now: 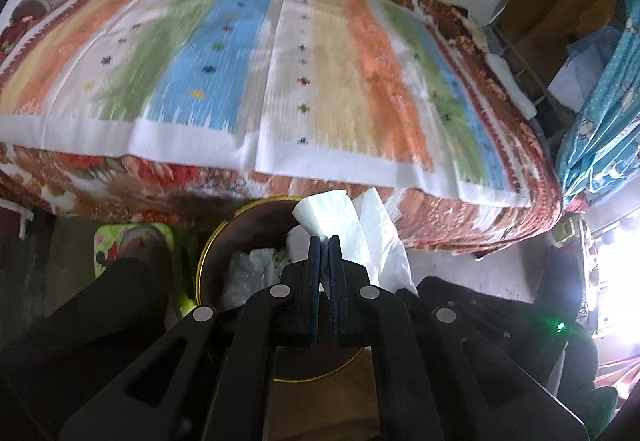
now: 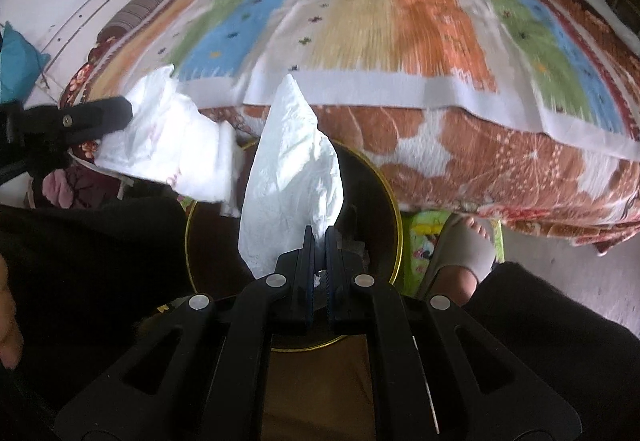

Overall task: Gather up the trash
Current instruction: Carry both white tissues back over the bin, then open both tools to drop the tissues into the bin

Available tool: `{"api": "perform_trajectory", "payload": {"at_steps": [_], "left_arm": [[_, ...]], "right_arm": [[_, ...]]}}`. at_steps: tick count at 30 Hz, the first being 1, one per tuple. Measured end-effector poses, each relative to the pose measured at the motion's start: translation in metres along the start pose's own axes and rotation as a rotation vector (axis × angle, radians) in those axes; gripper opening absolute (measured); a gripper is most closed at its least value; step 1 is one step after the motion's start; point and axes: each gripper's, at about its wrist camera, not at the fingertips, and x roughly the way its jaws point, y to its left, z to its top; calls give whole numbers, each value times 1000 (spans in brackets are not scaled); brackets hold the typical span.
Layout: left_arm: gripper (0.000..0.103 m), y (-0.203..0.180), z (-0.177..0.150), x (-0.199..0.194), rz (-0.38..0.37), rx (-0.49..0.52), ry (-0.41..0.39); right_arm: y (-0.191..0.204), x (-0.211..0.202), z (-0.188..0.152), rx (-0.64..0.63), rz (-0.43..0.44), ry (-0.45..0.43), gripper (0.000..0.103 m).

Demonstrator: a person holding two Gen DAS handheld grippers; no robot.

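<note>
- Bedding fills the background: a striped cloth (image 1: 280, 73) lies over a floral quilt (image 2: 500, 161), whose near edge hangs just beyond the bin.
- At far left in the left wrist view, your sandalled foot (image 1: 140, 241) rests on a green patterned mat (image 1: 106, 241), just beside the bin.
- Your left gripper (image 1: 325, 239) has its fingers pinched on a white tissue (image 1: 332, 213). This wad sits above the far rim of the bin.
- A dark round bin (image 1: 208, 253) with a gold rim stands on the floor between your legs. Pale crumpled trash (image 1: 256, 265) already lies inside it.
- Your right gripper (image 2: 319, 231) has its fingers pinched on a second white tissue (image 2: 288, 177), which stands up over the bin opening.
- In the right wrist view, the left gripper enters from the left edge, with its tissue just left of the right-hand one; you cannot tell whether the two touch.
- Dark trouser legs (image 2: 100, 261) flank the bin on both sides, so open room is tight at the rim.
- To the right of the bed, a blue patterned curtain (image 1: 600, 113) hangs.
</note>
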Motion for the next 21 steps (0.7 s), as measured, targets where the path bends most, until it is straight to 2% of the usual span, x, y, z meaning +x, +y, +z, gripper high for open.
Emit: {"api": "perform_trajectory", "payload": {"at_steps": [3,5,6,11,13,16,21], "left_arm": [[3,1,-1,7,16,-2,23],[4,4,0,10,26,-13,32],[8,6,1,14,37,-30,43],[19,11,2,19,41,-54,62],[19,8,1,14,34,-38,41],[27,3,0,5,28,3,17],[34,-2,-12,-14,27,95,-35]], "right_arm": [[0,5,0,2,0,17,6],[-2,8,1,15,-1,31,15],[-3,10,1,25,3,36,20],[-5,14,2,43,20,43,25],[-4,7,2,41,31,25,29],[-2,-10,-1,30,62,-24,36],[2,-36,-7,-29,31,-105,41]]}}
